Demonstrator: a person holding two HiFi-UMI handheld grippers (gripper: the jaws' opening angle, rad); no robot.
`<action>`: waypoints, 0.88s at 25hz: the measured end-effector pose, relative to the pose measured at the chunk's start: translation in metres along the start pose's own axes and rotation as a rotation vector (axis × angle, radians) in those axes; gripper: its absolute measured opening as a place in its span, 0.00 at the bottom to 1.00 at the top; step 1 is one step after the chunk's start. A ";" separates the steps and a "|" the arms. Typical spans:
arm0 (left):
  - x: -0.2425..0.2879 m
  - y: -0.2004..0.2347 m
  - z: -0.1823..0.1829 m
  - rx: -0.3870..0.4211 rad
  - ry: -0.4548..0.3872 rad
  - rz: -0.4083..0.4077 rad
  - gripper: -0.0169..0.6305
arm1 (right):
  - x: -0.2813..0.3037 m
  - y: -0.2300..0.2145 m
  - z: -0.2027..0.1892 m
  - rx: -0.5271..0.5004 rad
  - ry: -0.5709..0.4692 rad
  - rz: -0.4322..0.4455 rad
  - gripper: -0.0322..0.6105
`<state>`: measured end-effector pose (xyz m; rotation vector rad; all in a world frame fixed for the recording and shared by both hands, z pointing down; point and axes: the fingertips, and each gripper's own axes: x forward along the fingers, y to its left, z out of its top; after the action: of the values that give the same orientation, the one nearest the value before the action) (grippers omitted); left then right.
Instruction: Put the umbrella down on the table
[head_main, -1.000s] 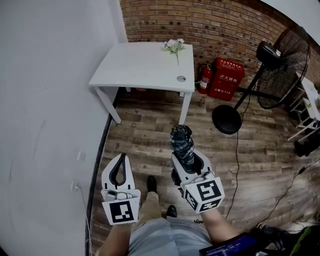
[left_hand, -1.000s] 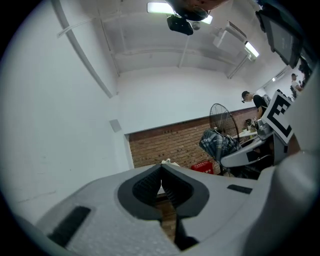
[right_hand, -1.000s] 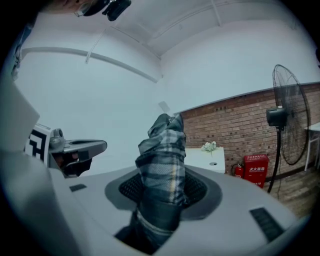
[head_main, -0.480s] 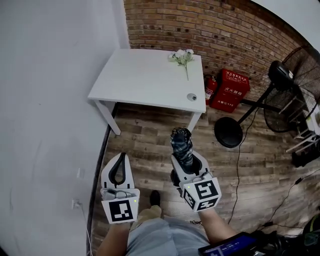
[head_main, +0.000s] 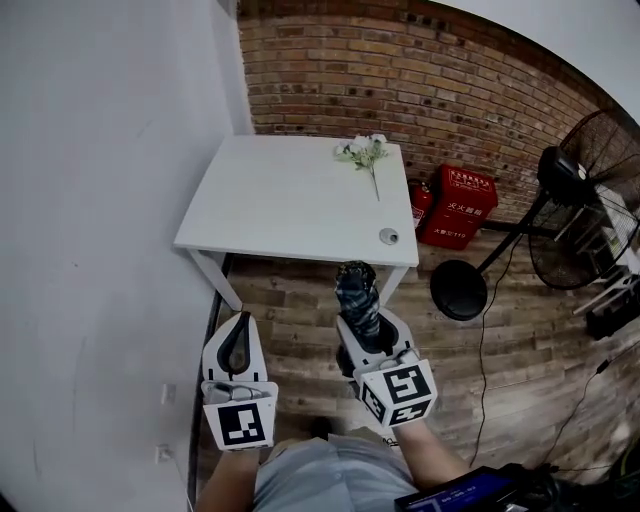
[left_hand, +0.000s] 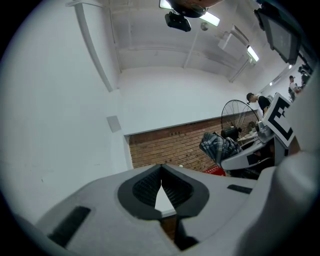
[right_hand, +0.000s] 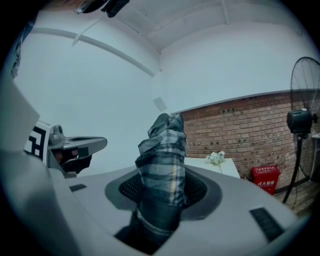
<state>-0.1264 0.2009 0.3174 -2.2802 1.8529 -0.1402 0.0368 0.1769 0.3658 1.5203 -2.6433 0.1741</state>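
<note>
Plaid fabric umbrella (head_main: 357, 290), folded cylinder (crumpled), clamped in right gripper (head_main: 370, 327).

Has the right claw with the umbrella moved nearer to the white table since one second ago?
Yes. The right claw carrying the folded umbrella has come toward the white table; the umbrella's tip now almost meets its front edge.

My left gripper (head_main: 240, 318) points level ahead, its jaw tips pressed together with nothing between them. My right gripper (head_main: 368, 330) is held just beside it, tipped slightly downward, its jaws clamped on the folded umbrella (head_main: 357, 290), which sticks out forward past the tips. My right forearm (head_main: 435, 458) reaches out from my body.
</note>
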 end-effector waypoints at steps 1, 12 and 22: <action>0.005 0.002 -0.001 -0.002 -0.003 -0.005 0.04 | 0.004 -0.002 0.002 -0.002 -0.004 -0.005 0.33; 0.045 -0.002 -0.009 -0.002 -0.005 -0.056 0.04 | 0.027 -0.024 0.014 -0.007 -0.021 -0.045 0.33; 0.092 0.003 -0.031 0.002 0.043 -0.068 0.04 | 0.067 -0.053 0.019 -0.012 -0.020 -0.057 0.33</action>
<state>-0.1158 0.1072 0.3418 -2.3574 1.7957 -0.2033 0.0481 0.0903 0.3585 1.5994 -2.6080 0.1387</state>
